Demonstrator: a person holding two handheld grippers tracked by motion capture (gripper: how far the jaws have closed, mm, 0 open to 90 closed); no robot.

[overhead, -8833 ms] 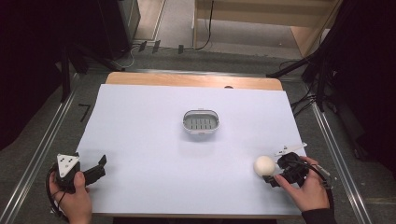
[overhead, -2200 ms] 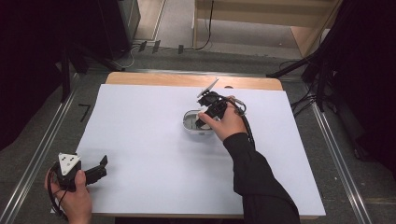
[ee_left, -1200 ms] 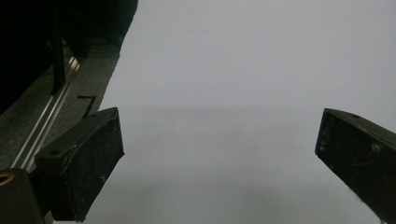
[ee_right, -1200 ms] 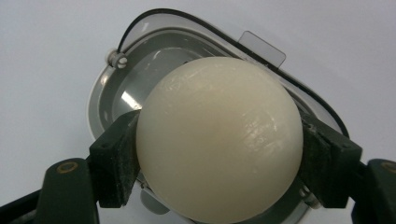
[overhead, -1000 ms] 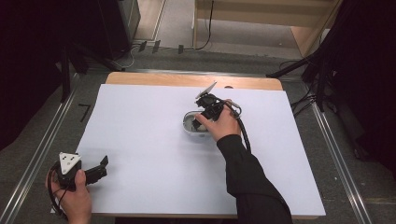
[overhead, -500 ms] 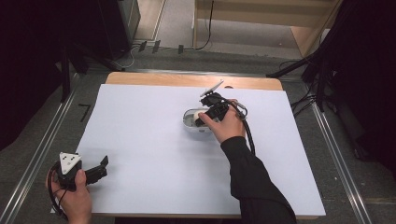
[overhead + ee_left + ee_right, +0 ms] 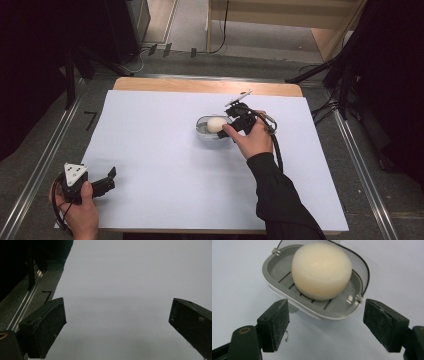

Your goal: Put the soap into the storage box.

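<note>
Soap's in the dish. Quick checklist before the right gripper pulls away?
1. Soap seated in the soap dish: ok, it rests on the slotted floor inside the rim.
2. Right gripper free of the soap: ok, the jaws have just been opening, both pads stand apart on the near side of the dish with nothing between them.
3. Pads clear of the dish rim: ok in the right gripper view, a gap shows on both sides.
4. Dish flat on the table: ok as seen in the high view.
5. Left gripper out of the way: ok, open with nothing between the jaws, at the near left corner.
6. Soap stuck to a pad: cannot tell beyond no visible residue.
</note>
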